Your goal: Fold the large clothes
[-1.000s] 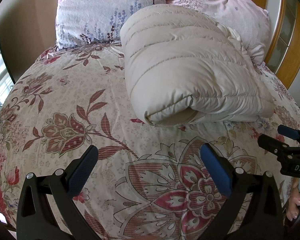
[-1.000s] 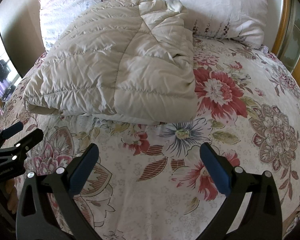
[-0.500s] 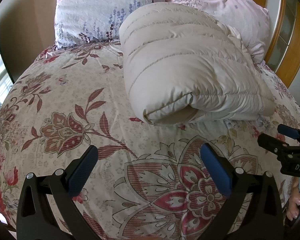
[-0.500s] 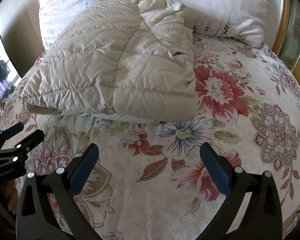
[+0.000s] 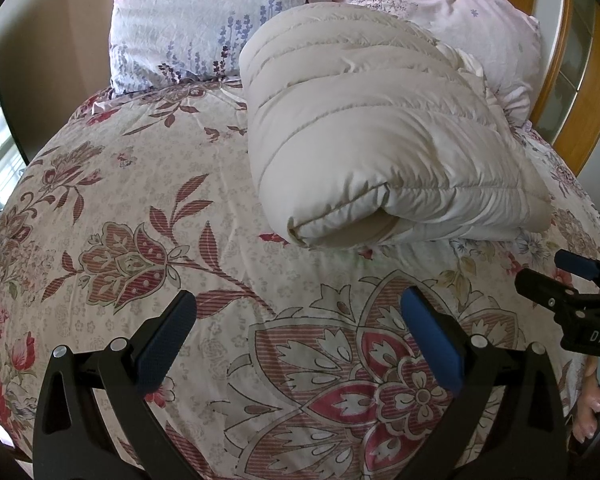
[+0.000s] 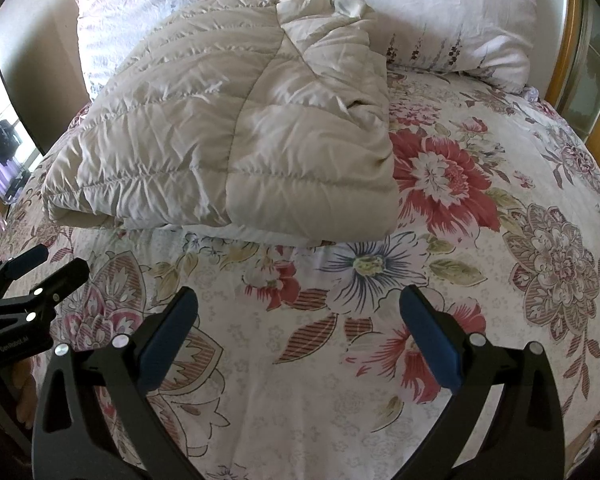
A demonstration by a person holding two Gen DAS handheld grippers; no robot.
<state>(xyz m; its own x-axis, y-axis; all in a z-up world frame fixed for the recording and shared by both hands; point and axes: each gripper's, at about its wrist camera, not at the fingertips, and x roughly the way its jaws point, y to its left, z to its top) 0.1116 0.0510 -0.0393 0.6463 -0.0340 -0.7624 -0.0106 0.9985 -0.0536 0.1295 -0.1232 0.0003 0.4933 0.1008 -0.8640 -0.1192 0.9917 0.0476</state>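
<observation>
A cream quilted down coat (image 5: pixel 372 132) lies folded into a thick bundle on the floral bedspread (image 5: pixel 140 208), its rolled edge facing me. It also shows in the right wrist view (image 6: pixel 236 136). My left gripper (image 5: pixel 298 308) is open and empty, held above the bedspread short of the bundle. My right gripper (image 6: pixel 298 308) is open and empty, also short of the bundle. Each gripper shows at the edge of the other's view: the right gripper (image 5: pixel 560 276) and the left gripper (image 6: pixel 48 268).
Two floral pillows (image 5: pixel 220 20) (image 6: pixel 440 8) lean at the head of the bed behind the coat. A wooden frame (image 5: pixel 556 60) with glass stands at the right. A window (image 6: pixel 4 140) is at the left. A bare foot (image 5: pixel 588 408) shows beside the bed.
Both views have shifted very slightly; the folded coat sits a touch higher in the left wrist view. Both grippers stay open and empty.
</observation>
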